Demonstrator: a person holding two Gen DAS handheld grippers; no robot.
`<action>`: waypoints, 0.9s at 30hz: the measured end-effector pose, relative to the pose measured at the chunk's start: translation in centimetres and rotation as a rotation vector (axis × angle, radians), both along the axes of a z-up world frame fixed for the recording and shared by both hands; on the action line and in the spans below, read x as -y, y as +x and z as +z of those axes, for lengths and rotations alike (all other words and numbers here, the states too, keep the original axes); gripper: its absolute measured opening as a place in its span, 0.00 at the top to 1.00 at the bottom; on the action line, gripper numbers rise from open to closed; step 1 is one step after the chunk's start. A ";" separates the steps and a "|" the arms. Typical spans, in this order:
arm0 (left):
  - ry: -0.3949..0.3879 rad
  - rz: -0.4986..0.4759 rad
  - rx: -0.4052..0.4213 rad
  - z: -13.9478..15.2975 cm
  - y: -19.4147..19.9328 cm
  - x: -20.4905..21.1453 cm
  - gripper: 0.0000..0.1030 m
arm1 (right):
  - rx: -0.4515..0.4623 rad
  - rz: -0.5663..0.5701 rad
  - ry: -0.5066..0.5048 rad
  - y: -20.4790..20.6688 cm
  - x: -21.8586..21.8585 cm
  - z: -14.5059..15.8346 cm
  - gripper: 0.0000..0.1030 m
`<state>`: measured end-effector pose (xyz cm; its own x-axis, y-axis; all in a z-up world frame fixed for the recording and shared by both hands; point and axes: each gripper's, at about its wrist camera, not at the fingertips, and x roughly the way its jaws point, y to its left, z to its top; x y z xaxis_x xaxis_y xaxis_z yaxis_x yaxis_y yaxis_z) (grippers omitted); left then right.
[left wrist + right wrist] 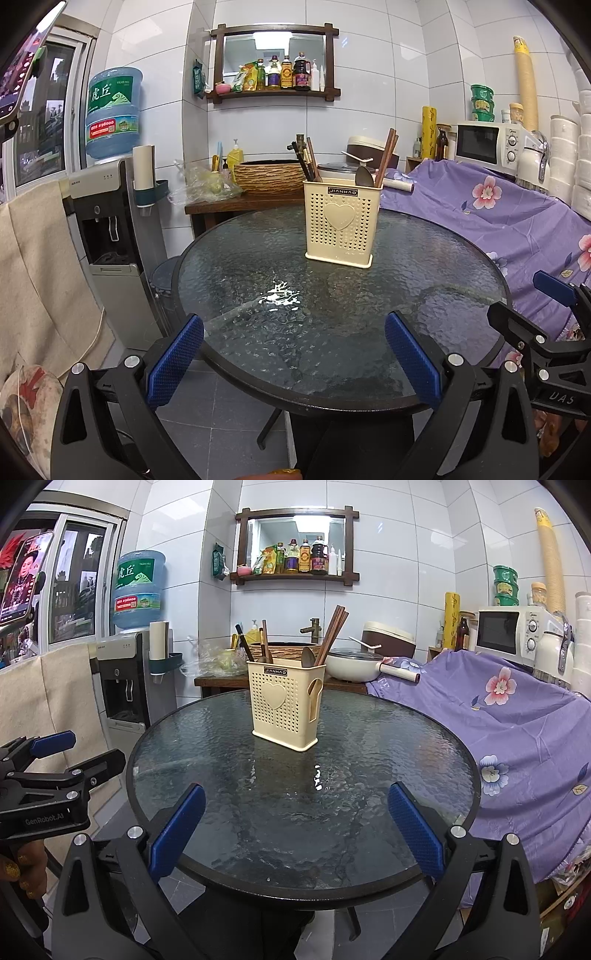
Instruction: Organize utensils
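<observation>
Both hovering jaws apart, empty: left gripper (293, 356), right gripper (295, 834). Utensil holder (286, 705) standing upright dead ahead, well apart, neither nearer.

Round glass table (332, 332), one upright cream utensil holder (341, 225) on it.
</observation>
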<state>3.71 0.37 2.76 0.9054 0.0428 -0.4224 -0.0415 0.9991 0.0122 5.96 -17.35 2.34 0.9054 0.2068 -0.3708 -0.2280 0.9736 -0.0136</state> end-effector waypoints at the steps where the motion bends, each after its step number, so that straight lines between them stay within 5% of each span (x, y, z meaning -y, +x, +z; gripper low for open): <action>1: 0.000 0.000 0.000 0.0 0.0 0.0 0.06 | 0.000 0.000 0.000 0.0 0.0 0.0 0.06; 27: 0.000 -0.002 -0.001 0.1 -0.1 -0.4 0.06 | -0.003 0.002 -0.001 0.1 -0.1 -0.1 0.06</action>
